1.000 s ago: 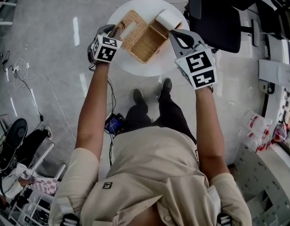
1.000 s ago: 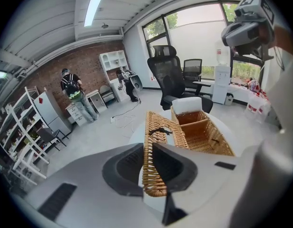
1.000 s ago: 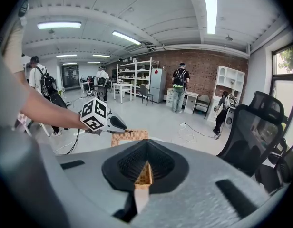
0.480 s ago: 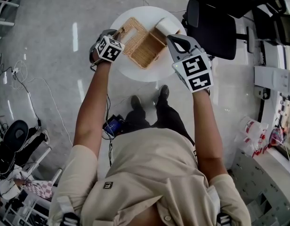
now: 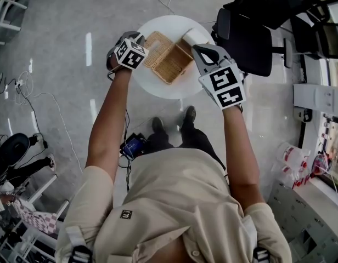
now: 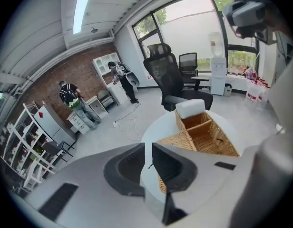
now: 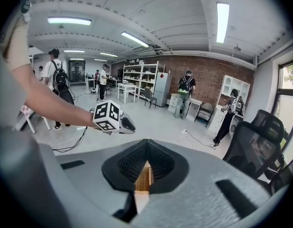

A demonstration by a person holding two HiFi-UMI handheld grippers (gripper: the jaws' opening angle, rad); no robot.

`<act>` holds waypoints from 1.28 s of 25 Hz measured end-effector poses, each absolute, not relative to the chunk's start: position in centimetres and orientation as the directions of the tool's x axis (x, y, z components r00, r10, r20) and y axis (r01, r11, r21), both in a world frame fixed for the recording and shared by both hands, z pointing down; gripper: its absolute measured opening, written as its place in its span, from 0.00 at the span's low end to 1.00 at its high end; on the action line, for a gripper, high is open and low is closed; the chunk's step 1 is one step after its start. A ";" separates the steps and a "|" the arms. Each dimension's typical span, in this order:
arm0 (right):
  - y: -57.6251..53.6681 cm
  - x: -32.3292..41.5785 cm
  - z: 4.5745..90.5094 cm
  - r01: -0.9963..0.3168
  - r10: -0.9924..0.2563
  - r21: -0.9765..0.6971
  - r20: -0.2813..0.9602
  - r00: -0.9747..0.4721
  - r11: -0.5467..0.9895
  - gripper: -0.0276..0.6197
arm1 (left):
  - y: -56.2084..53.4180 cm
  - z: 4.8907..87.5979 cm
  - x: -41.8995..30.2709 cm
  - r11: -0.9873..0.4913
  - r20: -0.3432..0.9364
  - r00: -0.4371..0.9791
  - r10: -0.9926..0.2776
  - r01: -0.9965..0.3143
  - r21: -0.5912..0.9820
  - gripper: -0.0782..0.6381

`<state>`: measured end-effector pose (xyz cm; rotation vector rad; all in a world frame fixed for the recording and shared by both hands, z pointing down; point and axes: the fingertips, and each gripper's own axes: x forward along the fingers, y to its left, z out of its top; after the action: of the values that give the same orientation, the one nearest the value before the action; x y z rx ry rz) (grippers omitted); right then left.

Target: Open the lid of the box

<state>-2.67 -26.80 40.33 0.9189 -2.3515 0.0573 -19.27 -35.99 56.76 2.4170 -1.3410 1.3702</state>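
A wicker box (image 5: 172, 63) lies on the round white table (image 5: 163, 89), its woven lid (image 5: 158, 41) swung out to the left. The box's open compartments (image 6: 210, 137) show in the left gripper view, with a white block (image 6: 190, 107) at the far end. My left gripper (image 5: 141, 38) hovers at the lid's left edge. Its jaws (image 6: 148, 148) are shut with nothing between them. My right gripper (image 5: 195, 48) sits at the box's right end by the white block (image 5: 195, 35). Its jaws (image 7: 145, 158) are shut to a slit in which wicker shows; I cannot tell whether they pinch it.
A black office chair (image 5: 251, 32) stands right behind the table, also seen as chair (image 6: 168, 77). Cables (image 5: 26, 86) trail over the grey floor to the left. People (image 7: 187, 87) and shelving stand far off by a brick wall.
The head camera has drifted, so the table sits lower in view. My left gripper has moved in slightly over the lid's left edge. The right gripper keeps its place by the box.
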 end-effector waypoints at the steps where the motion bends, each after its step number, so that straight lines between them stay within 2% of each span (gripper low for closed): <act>1: -26.7 -2.6 39.9 -0.626 -0.603 0.175 0.548 -0.579 0.760 0.03 | -36.1 55.4 -18.9 -0.612 0.702 0.237 -0.672 -0.710 -0.347 0.17; 10: -26.1 -3.3 35.3 -0.633 -0.617 0.147 0.469 -0.632 0.760 0.03 | -35.4 38.6 -15.8 -0.563 0.453 0.386 -0.803 -0.740 -0.368 0.17; 14: -26.0 -3.3 32.3 -0.643 -0.632 0.127 0.405 -0.661 0.755 0.03 | -33.6 30.9 -14.5 -0.576 0.320 0.494 -0.809 -0.774 -0.262 0.17; 17: -25.5 -3.5 29.5 -0.643 -0.637 0.114 0.348 -0.688 0.757 0.03 | -31.6 26.4 -13.7 -0.620 0.221 0.587 -0.779 -0.774 -0.128 0.17; 24: -23.5 -4.1 22.9 -0.649 -0.654 0.099 0.209 -0.727 0.754 0.03 | -27.4 20.9 -13.3 -0.674 0.118 0.665 -0.738 -0.735 -0.073 0.17; 32: -21.4 -4.4 18.7 -0.644 -0.652 0.107 0.148 -0.743 0.758 0.03 | -23.4 17.2 -13.0 -0.706 0.033 0.706 -0.707 -0.704 -0.072 0.17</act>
<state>-4.43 -21.37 18.67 1.0336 -2.7778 -0.0730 -12.96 -23.40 17.17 2.9515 -1.2216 0.0921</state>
